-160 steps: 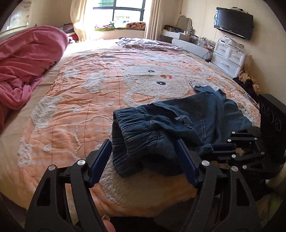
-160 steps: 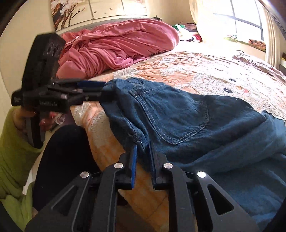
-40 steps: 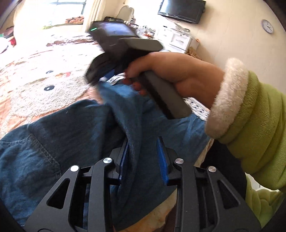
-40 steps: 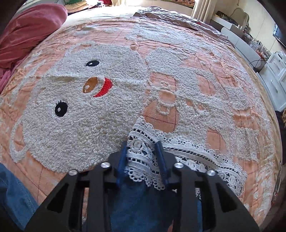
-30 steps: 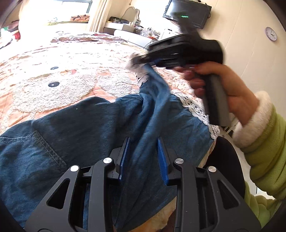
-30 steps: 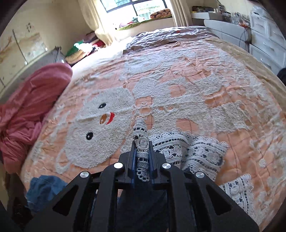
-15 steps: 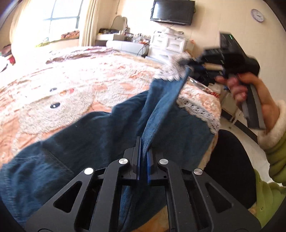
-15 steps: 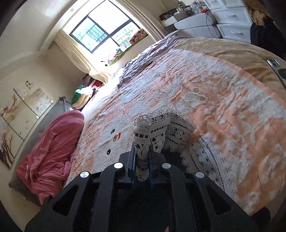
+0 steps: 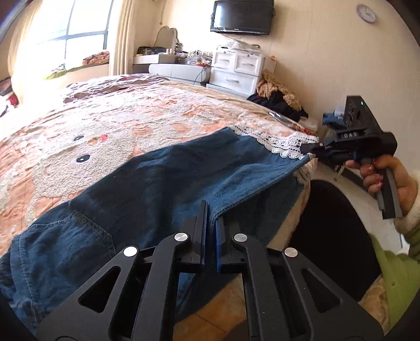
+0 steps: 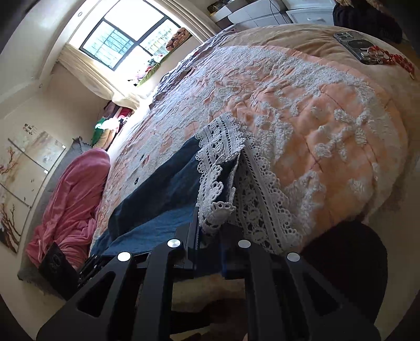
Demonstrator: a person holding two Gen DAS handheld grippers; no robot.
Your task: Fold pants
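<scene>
Left wrist view: the left gripper (image 9: 211,217) has its two blue-padded fingers pinched together on a fold of the pants (image 9: 162,183), gripping the near edge of the denim at about 6 o'clock in the frame. From there the dark blue pants stretch out over the bedspread (image 9: 126,123), running from a stitched pocket at 8 o'clock up toward the white lace hem (image 9: 278,143) at 2 o'clock. At 3 o'clock the right gripper (image 9: 313,149) clamps the tip of that lace hem just past the corner of the bed, and the right hand (image 9: 386,175), in a green sleeve with a pale fleece cuff, holds its handle. The cloth between the two tools hangs fairly taut along the bed edge. A television (image 9: 241,17) hangs on the wall at 12 o'clock, with white drawers (image 9: 236,70) below it and a wall clock (image 9: 366,13) at 1 o'clock.

Right wrist view: the right gripper (image 10: 210,230) is closed on the bunched lace hem (image 10: 223,178) at the centre of the frame, its fingers nearly meeting around the trim. The denim leg runs away toward 9 o'clock, where the left gripper's black body shows at 8 o'clock. A pink blanket (image 10: 76,194) lies heaped at 9 o'clock, and a phone (image 10: 359,44) with a red chain rests on the bedspread at 1 o'clock
</scene>
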